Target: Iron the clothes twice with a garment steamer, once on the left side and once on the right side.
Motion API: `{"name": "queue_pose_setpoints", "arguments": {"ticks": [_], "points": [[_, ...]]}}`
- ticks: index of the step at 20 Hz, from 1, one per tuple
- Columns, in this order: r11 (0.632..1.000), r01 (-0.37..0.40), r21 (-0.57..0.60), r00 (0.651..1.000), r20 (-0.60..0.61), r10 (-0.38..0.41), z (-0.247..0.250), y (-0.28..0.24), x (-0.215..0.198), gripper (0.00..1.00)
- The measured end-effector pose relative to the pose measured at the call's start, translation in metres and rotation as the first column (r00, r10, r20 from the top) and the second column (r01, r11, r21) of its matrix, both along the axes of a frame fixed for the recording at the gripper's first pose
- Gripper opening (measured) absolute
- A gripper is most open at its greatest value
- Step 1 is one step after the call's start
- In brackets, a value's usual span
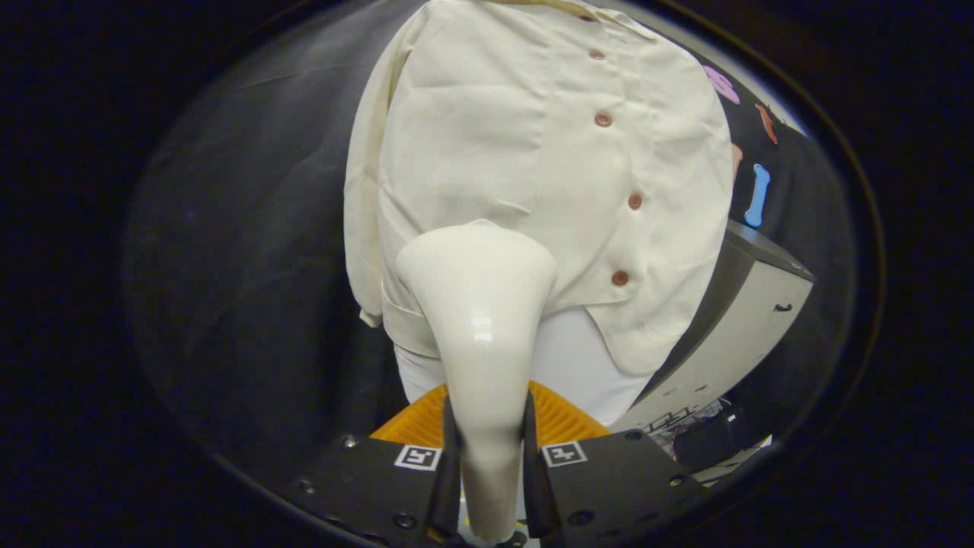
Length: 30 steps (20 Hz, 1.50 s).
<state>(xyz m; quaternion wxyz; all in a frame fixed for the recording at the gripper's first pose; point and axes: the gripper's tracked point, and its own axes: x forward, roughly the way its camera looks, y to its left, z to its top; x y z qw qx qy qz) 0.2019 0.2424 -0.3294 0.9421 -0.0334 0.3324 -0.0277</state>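
A cream button-up shirt hangs in front of the dark booth wall, its row of brown buttons running down right of its middle. My gripper is shut on the handle of a cream garment steamer, both fingers pressing its neck. The steamer's wide head points up at the lower part of the shirt, left of the button row, close to or touching the cloth. Below the shirt's hem hangs a white layer of fabric.
A white cabinet or box with a dark top stands to the right of the shirt, with cluttered items at its foot. An orange ribbed part sits just beyond the fingers. Dark cloth covers the wall to the left.
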Motion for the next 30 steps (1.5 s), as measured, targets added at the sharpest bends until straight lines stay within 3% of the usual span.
{"name": "queue_pose_setpoints", "arguments": {"ticks": [6,12,16,21,30], "points": [[0.999,0.049,0.018,0.987,0.151,-0.051,0.103,-0.06,0.026,0.34],[0.99,0.141,0.006,0.921,0.365,-0.133,0.23,-0.138,0.084,0.33],[0.987,0.162,-0.021,0.892,0.43,-0.137,0.275,-0.165,0.116,0.33],[0.983,0.18,-0.044,0.896,0.419,-0.145,0.26,-0.172,0.136,0.33],[0.98,0.192,-0.052,0.958,0.225,-0.176,0.141,-0.179,0.107,0.33]]}}
